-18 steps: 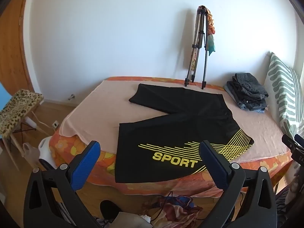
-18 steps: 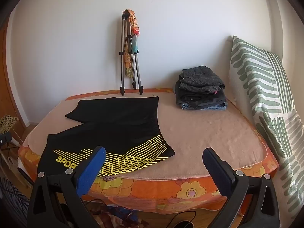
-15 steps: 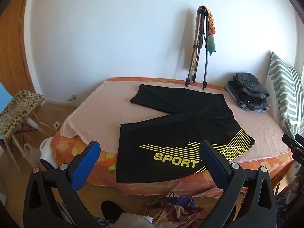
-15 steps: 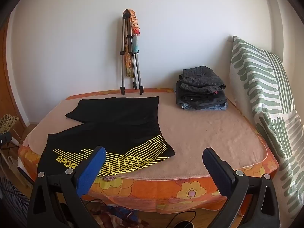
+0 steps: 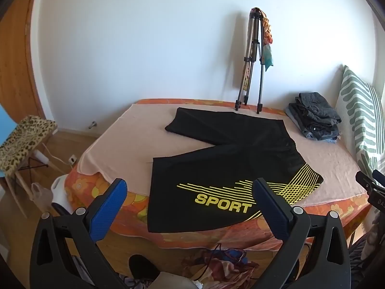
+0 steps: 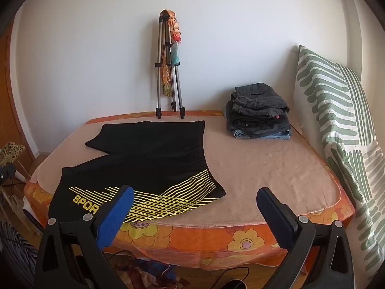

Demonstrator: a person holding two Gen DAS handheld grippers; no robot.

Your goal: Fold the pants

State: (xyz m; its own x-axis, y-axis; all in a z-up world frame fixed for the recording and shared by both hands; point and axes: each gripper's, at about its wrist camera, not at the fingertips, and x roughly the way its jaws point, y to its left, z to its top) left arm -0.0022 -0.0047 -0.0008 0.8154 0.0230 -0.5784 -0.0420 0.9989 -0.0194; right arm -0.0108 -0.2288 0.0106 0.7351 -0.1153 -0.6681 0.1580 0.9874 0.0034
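You held the left gripper (image 5: 189,198) and right gripper (image 6: 195,203) wide open and empty, short of the bed (image 6: 264,166), where the black shorts (image 5: 231,159) lay spread flat, apparently ready for folding.

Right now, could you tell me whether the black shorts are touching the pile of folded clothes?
Apart. The right wrist view shows bare pink blanket between the shorts and the pile of folded clothes.
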